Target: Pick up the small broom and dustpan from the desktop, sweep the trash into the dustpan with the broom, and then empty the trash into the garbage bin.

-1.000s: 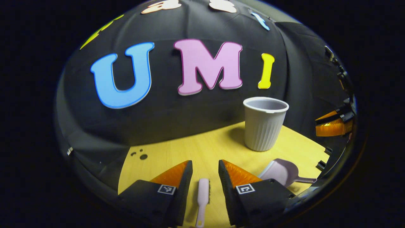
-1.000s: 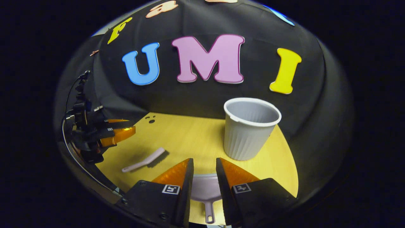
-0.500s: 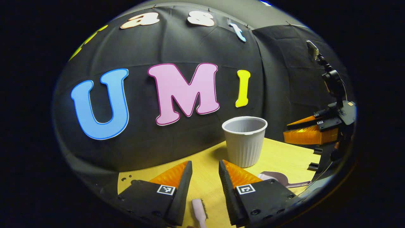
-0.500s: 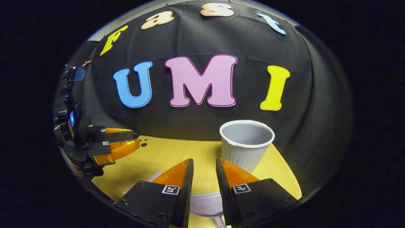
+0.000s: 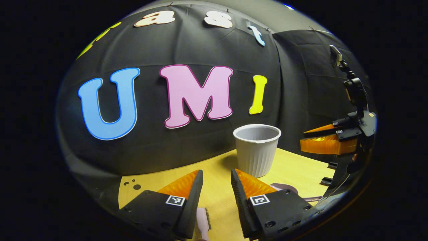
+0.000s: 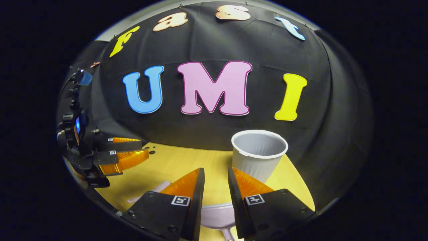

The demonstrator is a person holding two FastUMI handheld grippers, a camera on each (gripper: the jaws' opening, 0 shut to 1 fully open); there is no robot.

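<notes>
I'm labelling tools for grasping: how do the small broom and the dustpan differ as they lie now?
The small broom is a narrow bristled stick between the left gripper's open fingers; the dustpan is a wide scoop with a thin handle below the right gripper. Both are pale pink, ungrasped.

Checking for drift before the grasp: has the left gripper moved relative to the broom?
Yes. In the left gripper view the broom sits lower between the left gripper jaws than a second ago.

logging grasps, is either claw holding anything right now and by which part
Nothing is held: both claws are open, the broom and dustpan lie on the table between their fingers.
</notes>
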